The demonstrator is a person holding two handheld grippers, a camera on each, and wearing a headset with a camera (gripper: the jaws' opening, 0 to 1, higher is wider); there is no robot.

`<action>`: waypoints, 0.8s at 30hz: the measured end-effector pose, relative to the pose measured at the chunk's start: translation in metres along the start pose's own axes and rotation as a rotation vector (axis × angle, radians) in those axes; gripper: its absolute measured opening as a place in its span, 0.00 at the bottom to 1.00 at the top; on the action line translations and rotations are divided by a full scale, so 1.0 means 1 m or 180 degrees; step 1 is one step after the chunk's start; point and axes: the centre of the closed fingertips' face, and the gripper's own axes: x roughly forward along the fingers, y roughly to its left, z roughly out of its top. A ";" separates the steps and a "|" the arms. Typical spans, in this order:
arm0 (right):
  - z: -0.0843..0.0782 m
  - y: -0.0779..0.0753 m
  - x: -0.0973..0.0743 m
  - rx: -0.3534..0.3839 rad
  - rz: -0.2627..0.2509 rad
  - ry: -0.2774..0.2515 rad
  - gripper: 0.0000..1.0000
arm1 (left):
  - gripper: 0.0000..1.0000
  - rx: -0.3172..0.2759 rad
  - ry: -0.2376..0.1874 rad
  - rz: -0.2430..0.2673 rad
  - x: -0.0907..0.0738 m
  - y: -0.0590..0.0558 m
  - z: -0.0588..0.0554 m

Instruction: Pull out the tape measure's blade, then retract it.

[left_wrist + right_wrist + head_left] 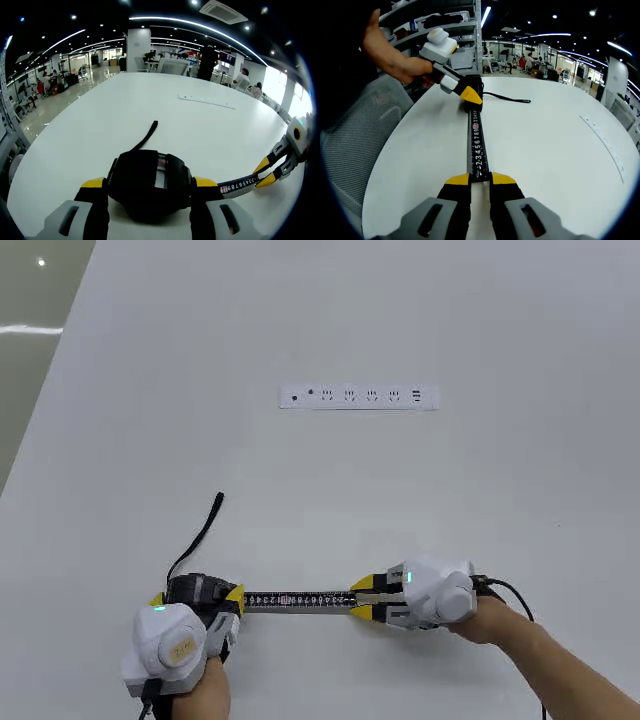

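Note:
The black tape measure case [197,591] [150,182] [474,87] rests on the white table, with my left gripper [198,602] [150,183] shut on its two sides. A black wrist strap [200,530] [145,137] trails away from the case. The dark blade [297,599] [477,144] [239,187] with white numbers lies flat, drawn out from the case toward the right. My right gripper [362,598] [480,179] is shut on the blade's end, its yellow tips pinching it.
A white power strip [359,397] [206,101] [605,145] lies flat farther back on the table. The table's left edge [45,390] runs along a shiny floor. People and desks stand far off beyond the table.

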 end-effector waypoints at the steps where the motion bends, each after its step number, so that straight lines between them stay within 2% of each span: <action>1: 0.001 0.000 0.001 0.0000 0.0000 -0.0002 0.12 | 0.62 -0.0004 0.0001 0.0002 0.000 0.000 0.000; 24: 0.013 0.001 0.015 0.0011 0.0022 -0.0063 0.12 | 0.63 -0.0041 0.0029 -0.0028 -0.001 0.000 0.000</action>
